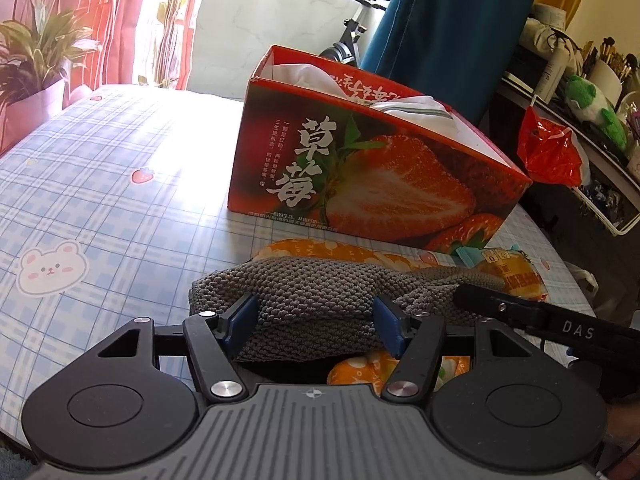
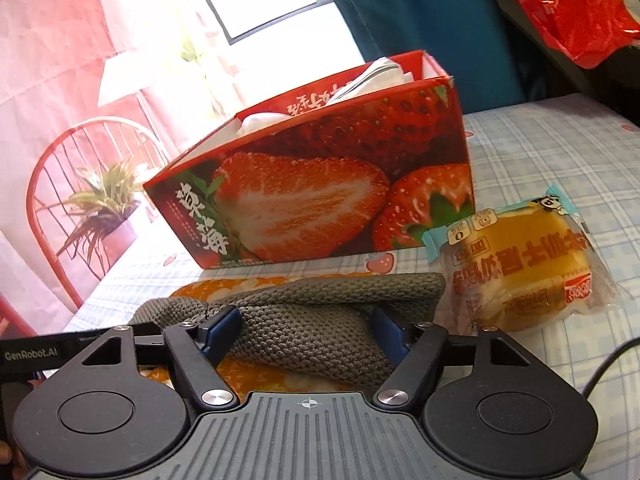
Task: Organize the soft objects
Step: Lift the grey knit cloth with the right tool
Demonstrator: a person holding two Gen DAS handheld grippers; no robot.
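Left gripper (image 1: 316,326) first: I see both blue pads (image 1: 245,316) pressed into the sides of a grey knitted cloth (image 1: 320,292), so it pinches that cloth across its width. Cloth lies bunched on an orange patterned fabric (image 1: 320,250), which sits on the checked blue tablecloth (image 1: 100,184) with bear and strawberry prints. Right of my left gripper, the black finger of the other tool (image 1: 520,308) reaches in over the cloth's far end.

Behind the cloth stands the strawberry box (image 1: 360,184), open on top, with white fabric (image 1: 384,98) inside. At the left edge I get a potted plant (image 1: 36,64) and red curtain; at the right a red plastic bag (image 1: 548,152) and a green plush toy (image 1: 592,108) on a shelf.

Right gripper (image 2: 308,332): pads (image 2: 222,330) sit on either side of the same grey knitted cloth (image 2: 304,320), touching it, cloth bulging between them. I read it as gripping the cloth too. Orange fabric (image 2: 248,372) shows under it. Strawberry box (image 2: 312,196) stands just behind, tilted in this view. Right of the cloth, touching its edge, lies a wrapped bun (image 2: 520,264) in clear plastic on the tablecloth (image 2: 560,152). Red bag (image 2: 572,12) sits at top right, well apart.
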